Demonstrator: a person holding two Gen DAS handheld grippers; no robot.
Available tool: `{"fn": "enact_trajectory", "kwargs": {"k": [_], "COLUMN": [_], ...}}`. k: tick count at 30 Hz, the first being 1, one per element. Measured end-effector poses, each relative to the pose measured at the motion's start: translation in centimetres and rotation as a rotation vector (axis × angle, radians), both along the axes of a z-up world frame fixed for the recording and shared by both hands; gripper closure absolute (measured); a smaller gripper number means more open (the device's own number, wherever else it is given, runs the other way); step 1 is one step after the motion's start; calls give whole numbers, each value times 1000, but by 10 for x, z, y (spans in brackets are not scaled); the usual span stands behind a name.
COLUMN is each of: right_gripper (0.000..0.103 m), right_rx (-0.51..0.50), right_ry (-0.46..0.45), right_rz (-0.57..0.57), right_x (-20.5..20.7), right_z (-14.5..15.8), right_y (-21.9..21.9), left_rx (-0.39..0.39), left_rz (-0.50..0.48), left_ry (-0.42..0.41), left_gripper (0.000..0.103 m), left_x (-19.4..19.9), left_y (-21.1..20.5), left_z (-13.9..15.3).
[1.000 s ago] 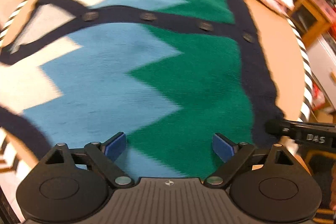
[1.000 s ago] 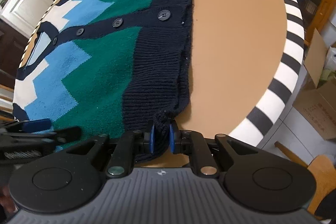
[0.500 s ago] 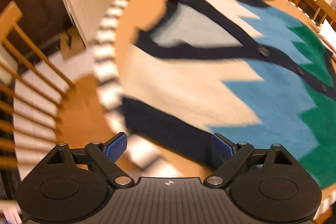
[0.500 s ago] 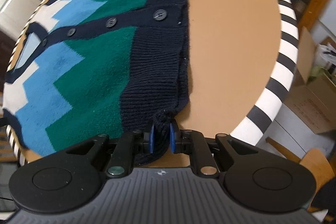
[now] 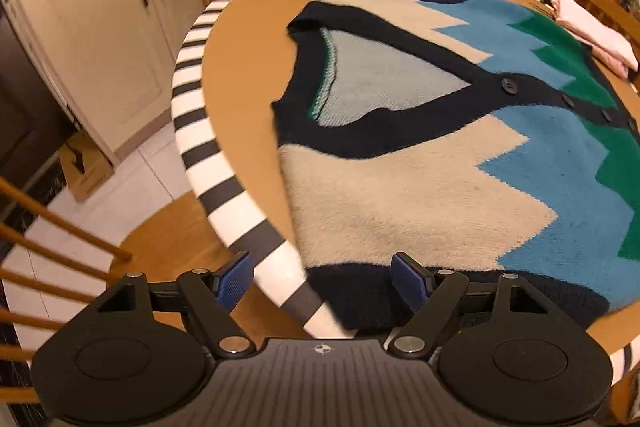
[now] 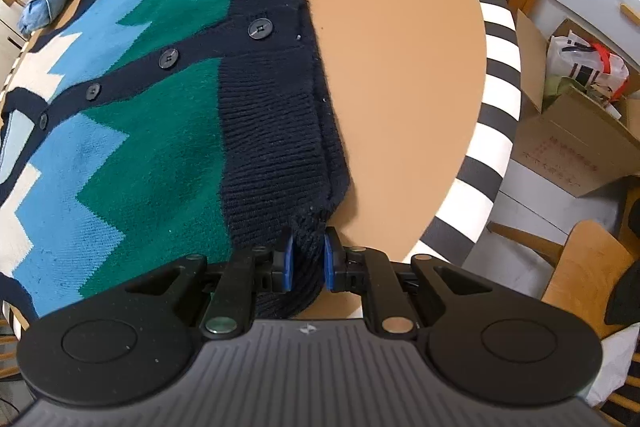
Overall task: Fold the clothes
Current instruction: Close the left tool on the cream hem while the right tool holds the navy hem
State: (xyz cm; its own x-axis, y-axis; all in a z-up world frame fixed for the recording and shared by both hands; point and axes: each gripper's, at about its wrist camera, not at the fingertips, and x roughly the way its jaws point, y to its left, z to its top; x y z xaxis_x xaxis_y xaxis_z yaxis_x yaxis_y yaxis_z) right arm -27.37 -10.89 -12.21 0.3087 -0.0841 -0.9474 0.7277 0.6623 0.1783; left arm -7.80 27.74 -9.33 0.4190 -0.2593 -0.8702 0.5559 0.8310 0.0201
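Left hand-held gripper [image 5: 322, 281] spread wide, right hand-held gripper [image 6: 306, 258] clamped (pads nearly together)

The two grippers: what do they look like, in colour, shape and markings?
The left gripper and the right gripper look alike. Each has a dark grey ribbed body with a small white round emblem at the front centre, two black round housings at the sides, and black linkage arms with silver pivot pins. The fingers carry blue textured pads. No cables or sleeves are visible.
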Motion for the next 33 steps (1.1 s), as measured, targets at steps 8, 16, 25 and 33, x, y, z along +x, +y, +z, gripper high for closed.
{"fn": "enact_trajectory", "kwargs": {"k": [8,16,25,33], "right_gripper": [88,87,86,86], "right_rx": [13,31,41,49], "right_ry": [14,11,-4,-15], "right_rz": [10,28,32,28], "right_x": [4,4,0,-1], "right_z": [0,0,1,1], "right_y": [-1,-3,-4,-6], "left_rx": [-8,-49,-215,-410], "left_rz": [10,-15,5,154], "left_ry": [37,61,195,395], "left_gripper": [27,31,21,32], "left_x": [6,7,23,50], "left_y": [-9,-11,11,44], "left_z": [-13,-14,-14,-19]}}
